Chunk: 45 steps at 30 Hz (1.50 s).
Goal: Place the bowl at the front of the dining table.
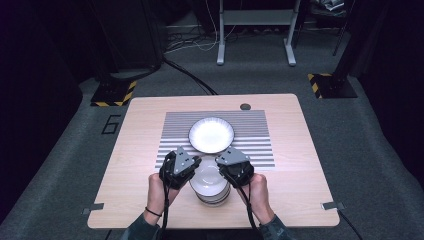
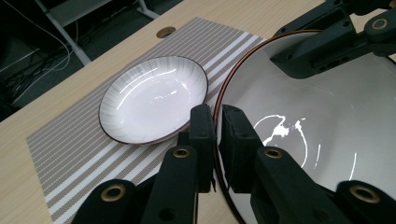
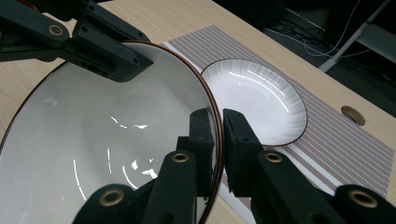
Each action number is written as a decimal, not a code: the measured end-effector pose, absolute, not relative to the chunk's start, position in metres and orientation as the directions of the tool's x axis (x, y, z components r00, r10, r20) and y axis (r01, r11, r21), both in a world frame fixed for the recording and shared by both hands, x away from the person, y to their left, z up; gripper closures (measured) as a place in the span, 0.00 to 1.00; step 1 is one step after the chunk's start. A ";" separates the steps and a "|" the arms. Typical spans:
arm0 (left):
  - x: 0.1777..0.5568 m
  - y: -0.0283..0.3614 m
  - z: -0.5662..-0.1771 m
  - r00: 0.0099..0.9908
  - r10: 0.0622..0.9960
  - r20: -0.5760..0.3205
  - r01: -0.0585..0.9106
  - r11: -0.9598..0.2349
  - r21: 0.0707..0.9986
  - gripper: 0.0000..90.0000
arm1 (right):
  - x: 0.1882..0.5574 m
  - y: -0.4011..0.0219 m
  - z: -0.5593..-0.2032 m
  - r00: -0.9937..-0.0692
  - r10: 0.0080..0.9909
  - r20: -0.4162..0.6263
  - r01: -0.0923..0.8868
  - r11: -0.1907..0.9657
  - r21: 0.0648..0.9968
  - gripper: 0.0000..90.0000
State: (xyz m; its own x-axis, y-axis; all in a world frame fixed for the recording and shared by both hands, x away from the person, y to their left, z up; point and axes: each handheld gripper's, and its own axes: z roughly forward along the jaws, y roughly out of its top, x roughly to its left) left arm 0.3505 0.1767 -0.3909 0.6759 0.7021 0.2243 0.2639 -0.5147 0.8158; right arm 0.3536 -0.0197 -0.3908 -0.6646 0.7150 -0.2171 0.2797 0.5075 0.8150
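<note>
Two grippers, one white bowl, lifted from a stack.
Left gripper (image 2: 217, 140) and right gripper (image 3: 218, 140) each clamp the brown-edged rim of the bowl (image 1: 209, 176) above stacked bowls (image 1: 214, 196); beyond, ribbed plate (image 1: 211, 134) on striped placemat (image 1: 255, 140), pale wood table (image 1: 295, 190), grey carpet (image 1: 365, 150) marked "6".

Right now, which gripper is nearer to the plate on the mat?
Neither clearly. The left gripper and right gripper each clamp the bowl's rim, just short of the plate.
</note>
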 end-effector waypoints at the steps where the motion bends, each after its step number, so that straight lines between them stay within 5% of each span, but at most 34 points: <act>1: 0.351 0.177 -0.389 0.675 0.703 0.226 0.262 -0.514 0.817 0.92 | 0.354 -0.020 -0.391 -0.665 0.715 -0.217 0.280 0.507 0.815 0.92; 45: 0.385 0.173 -0.356 0.682 0.686 0.255 0.223 -0.527 0.820 0.92 | 0.386 -0.022 -0.359 -0.639 0.735 -0.227 0.275 0.494 0.825 0.92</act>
